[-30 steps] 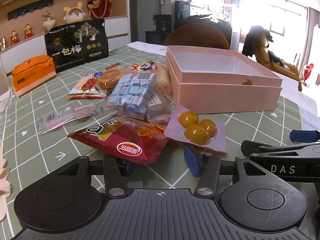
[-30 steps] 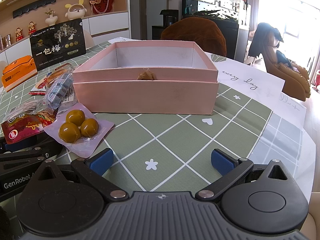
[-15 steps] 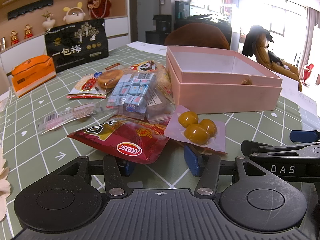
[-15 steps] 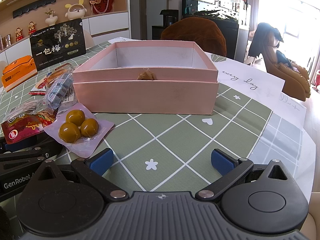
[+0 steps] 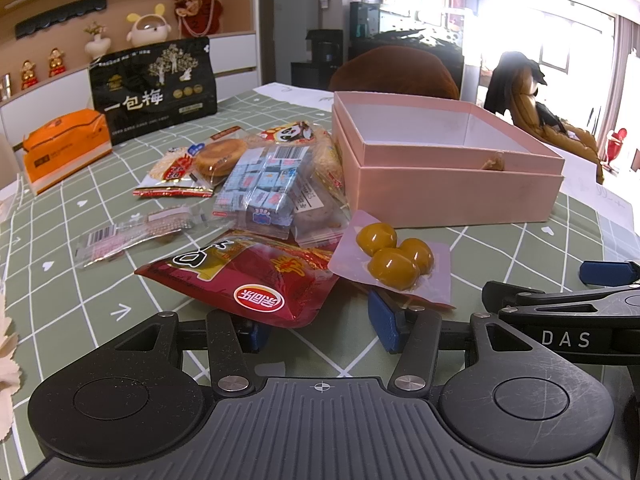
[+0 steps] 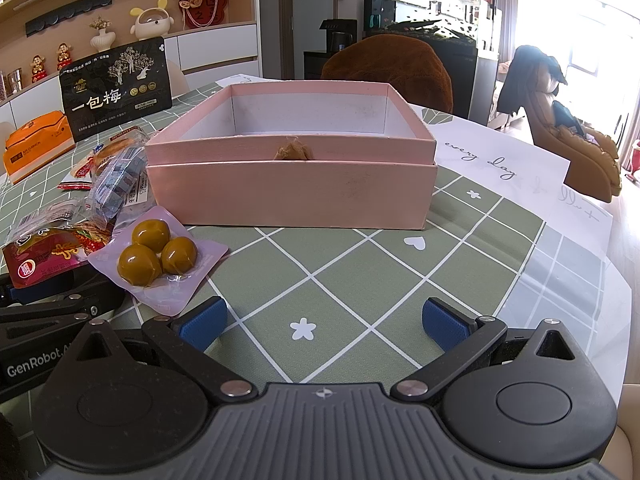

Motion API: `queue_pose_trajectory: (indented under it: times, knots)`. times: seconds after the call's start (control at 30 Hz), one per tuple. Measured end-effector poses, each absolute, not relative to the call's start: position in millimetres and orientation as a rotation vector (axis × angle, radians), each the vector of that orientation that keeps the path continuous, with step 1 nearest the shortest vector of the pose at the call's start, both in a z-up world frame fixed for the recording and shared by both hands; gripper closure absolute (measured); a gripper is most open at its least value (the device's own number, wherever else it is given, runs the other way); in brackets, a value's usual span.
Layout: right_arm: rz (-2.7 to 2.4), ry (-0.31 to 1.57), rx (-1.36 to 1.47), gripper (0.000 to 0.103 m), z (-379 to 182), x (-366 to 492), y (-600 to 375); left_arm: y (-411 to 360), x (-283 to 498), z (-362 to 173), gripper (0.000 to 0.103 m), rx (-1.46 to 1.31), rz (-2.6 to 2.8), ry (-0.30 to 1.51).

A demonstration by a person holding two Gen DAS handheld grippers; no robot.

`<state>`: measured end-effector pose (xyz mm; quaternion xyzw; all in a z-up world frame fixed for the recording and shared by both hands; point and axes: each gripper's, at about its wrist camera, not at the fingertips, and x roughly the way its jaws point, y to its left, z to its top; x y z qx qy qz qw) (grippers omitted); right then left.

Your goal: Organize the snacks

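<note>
Left gripper point(image 5: 320, 326): jaws apart, low beside red snack bag point(image 5: 244, 276).
Right gripper point(image 6: 324, 320): jaws wide, empty.
Pink box point(image 6: 292, 192): open.

A green tablecloth with a white grid point(image 6: 360, 264) fills the lower middle of the frame, with a white sheet bearing script lettering point(image 6: 500, 168) at right. At upper left, small red-and-gold figurines point(image 6: 48, 64), a white vase point(image 6: 100, 40) and a round white rabbit-eared ornament point(image 6: 150, 24) line a shelf. A brown chair back point(image 6: 392, 68) rises at upper centre.
</note>
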<state>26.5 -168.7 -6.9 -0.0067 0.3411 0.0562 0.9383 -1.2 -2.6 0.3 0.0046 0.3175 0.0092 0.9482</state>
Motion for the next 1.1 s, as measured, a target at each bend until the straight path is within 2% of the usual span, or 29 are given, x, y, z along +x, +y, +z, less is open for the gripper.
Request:
queue_pose_trajectory:
  times: [0.73, 0.93, 1.1]
  knots:
    - [0.115, 0.697, -0.014, 0.0, -6.9, 26.7, -168.3, -4.8, -0.6, -0.4, 0.045, 0.012, 0.022, 0.646]
    - [0.123, 0.698, -0.017, 0.0, -6.7, 26.8, -168.2, -13.0, -18.0, 1.4, 0.048, 0.026, -0.035, 0.665]
    - [0.241, 0.832, -0.068, 0.0, 6.6, 29.4, -175.0, -18.1, -43.8, 13.0, 0.048, 0.006, -0.178, 0.724]
